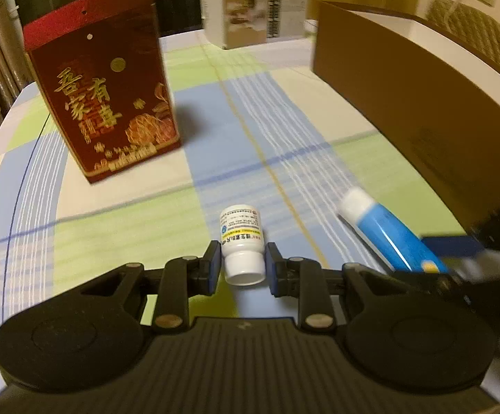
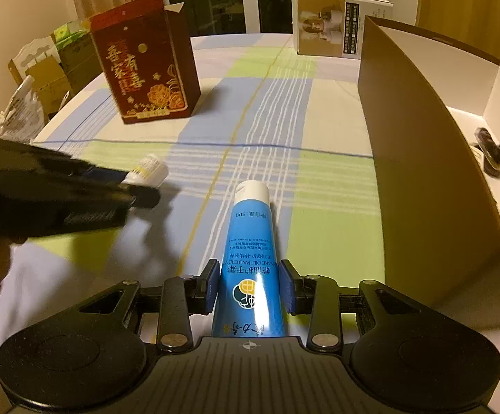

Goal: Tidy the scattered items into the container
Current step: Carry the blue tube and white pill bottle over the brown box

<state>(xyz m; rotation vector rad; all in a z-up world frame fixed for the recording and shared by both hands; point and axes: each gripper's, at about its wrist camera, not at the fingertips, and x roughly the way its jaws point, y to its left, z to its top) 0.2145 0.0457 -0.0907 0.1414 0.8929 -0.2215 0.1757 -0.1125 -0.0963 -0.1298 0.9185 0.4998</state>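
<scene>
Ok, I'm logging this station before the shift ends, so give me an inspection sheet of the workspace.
Surface: plaid tablecloth, no spills seen.
Job's things: white pill bottle and blue hand cream tube, each held; brown container open at right, dark item inside.
Clutter: red gift box, white carton.
Grippers: left gripper clamps the bottle; right gripper clamps the tube.
Cables: nothing seen.
Surroundings: curtains, stacked cardboard boxes beyond the table.

red gift box (image 1: 101, 82) and white carton (image 1: 250, 10) on checked tablecloth (image 1: 118, 214)
</scene>
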